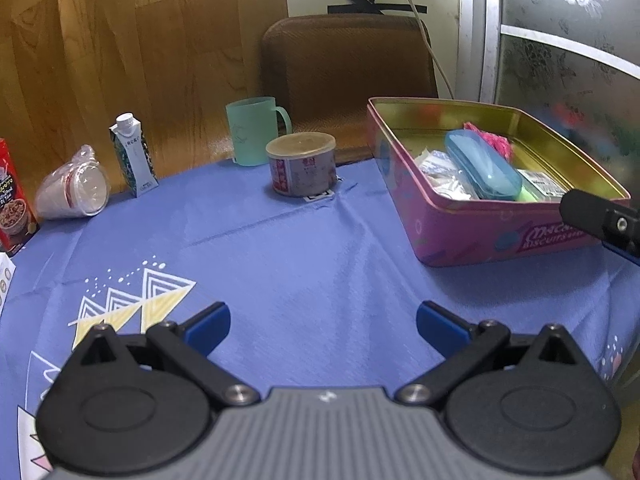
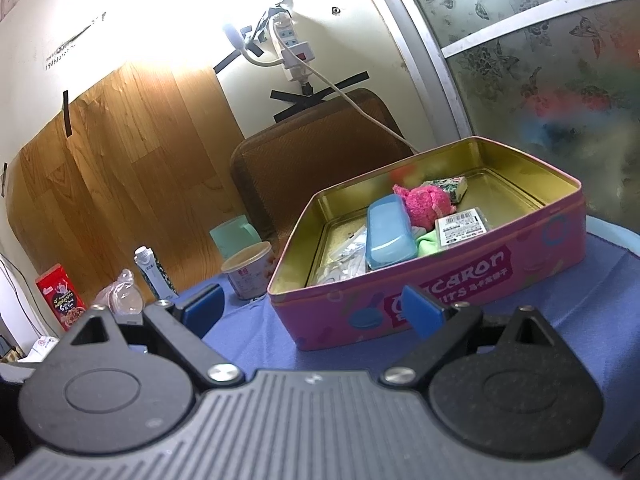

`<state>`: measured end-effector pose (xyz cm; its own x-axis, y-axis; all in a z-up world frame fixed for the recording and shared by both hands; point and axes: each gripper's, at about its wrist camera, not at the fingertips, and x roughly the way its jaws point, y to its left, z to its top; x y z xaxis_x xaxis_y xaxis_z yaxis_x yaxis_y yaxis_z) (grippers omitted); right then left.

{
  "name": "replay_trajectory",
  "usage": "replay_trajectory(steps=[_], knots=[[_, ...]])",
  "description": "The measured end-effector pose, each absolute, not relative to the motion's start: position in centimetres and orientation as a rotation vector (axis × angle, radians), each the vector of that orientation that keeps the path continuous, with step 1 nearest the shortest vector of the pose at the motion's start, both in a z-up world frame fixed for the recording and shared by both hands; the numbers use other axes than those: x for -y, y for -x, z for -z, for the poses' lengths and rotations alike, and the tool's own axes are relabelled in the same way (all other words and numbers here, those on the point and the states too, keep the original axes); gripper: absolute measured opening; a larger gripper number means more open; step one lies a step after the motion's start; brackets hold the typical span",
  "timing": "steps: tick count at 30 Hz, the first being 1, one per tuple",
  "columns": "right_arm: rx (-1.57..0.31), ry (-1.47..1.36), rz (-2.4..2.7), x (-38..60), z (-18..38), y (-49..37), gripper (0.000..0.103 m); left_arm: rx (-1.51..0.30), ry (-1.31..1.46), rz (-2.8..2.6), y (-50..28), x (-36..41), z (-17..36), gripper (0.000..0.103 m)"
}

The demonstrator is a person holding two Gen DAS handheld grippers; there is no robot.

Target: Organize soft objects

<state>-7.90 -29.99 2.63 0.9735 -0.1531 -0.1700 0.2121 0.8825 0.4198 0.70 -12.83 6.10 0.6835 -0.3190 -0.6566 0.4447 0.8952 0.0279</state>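
A pink biscuit tin (image 1: 472, 236) (image 2: 460, 280) stands open on the blue tablecloth at the right. Inside lie a blue plastic case (image 1: 482, 164) (image 2: 388, 236), a pink plush toy (image 2: 426, 202) (image 1: 494, 142), a green cloth (image 2: 430, 242), a labelled packet (image 2: 462, 226), a patterned sponge-like block (image 2: 450, 186) and clear wrappers (image 1: 440, 172). My left gripper (image 1: 323, 326) is open and empty, low over the cloth left of the tin. My right gripper (image 2: 312, 310) is open and empty in front of the tin's near wall; one of its fingers (image 1: 600, 220) shows in the left wrist view.
On the blue tablecloth (image 1: 280, 264) stand a lidded can (image 1: 302, 164) (image 2: 250, 276), a green mug (image 1: 254, 130), a small carton (image 1: 134, 154), a bag of plastic cups (image 1: 74, 190) and a red box (image 1: 12, 204). A brown chair back (image 1: 344, 64) is behind the table.
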Motion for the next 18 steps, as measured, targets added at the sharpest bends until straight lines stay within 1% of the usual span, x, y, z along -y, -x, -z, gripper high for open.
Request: replay_trajectory(steps=[18], knots=[[-0.133, -0.466, 0.197, 30.32, -2.52, 8.06, 0.097, -0.734, -0.205, 0.446, -0.91, 13.69, -5.46, 0.103]])
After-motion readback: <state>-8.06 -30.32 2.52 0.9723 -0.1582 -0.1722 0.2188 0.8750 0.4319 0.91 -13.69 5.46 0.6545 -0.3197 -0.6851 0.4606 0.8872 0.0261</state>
